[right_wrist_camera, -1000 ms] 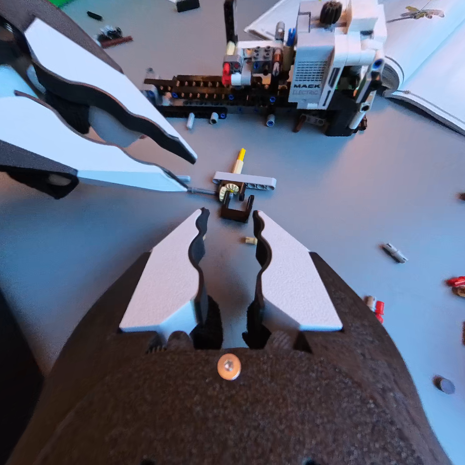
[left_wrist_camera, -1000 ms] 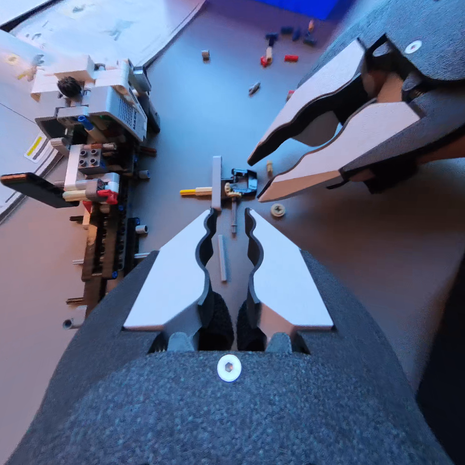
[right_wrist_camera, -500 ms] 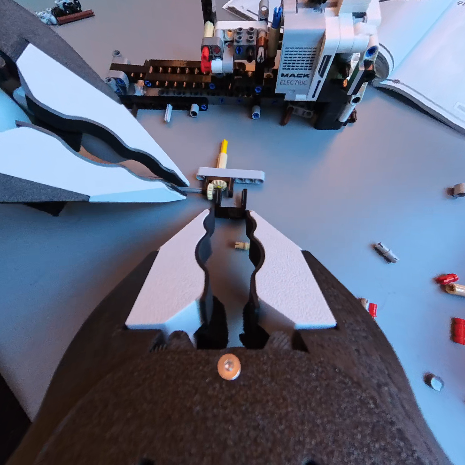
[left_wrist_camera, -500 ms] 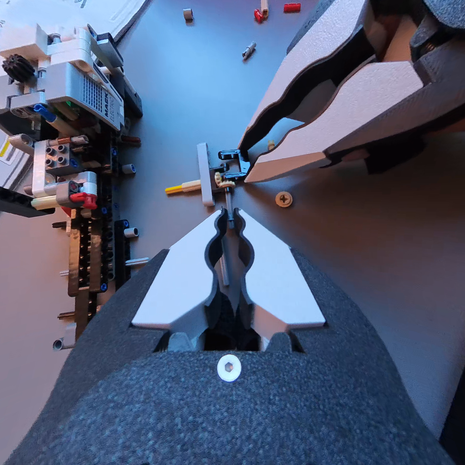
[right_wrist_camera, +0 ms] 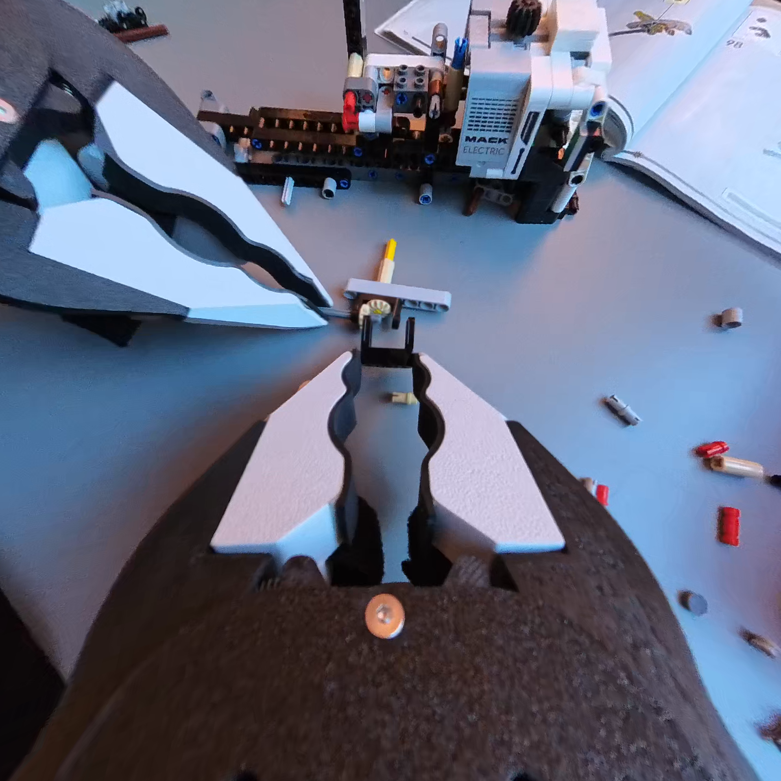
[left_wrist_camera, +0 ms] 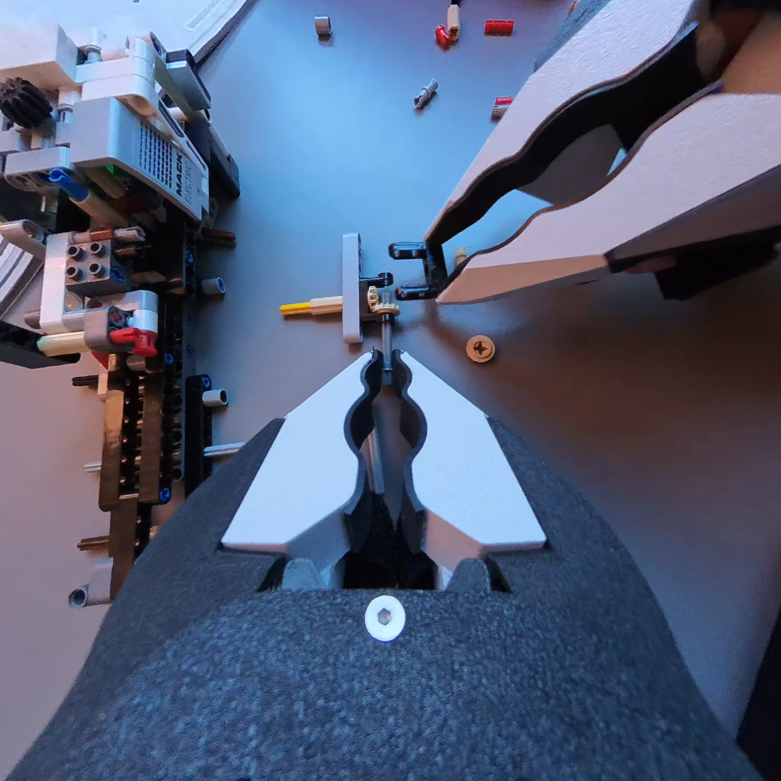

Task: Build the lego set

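While the small sub-assembly of a light grey beam [left_wrist_camera: 352, 287], tan gears [left_wrist_camera: 382, 303] and thin dark axle [left_wrist_camera: 387, 350] is lying on the grey table [left_wrist_camera: 591, 422] beside the truck model [right_wrist_camera: 422, 126], we are pinching that axle with our left gripper [left_wrist_camera: 386, 359], jaws nearly closed on it. Our right gripper [right_wrist_camera: 386, 359] is clamping the black U-shaped bracket [right_wrist_camera: 386, 344]. Such light, stiff parts are probably separating easily, so we are gripping close to the joints.

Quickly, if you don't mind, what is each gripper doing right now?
Left gripper: jaws shut on the thin grey axle of the small assembly.
Right gripper: jaws shut on the black U-shaped bracket.
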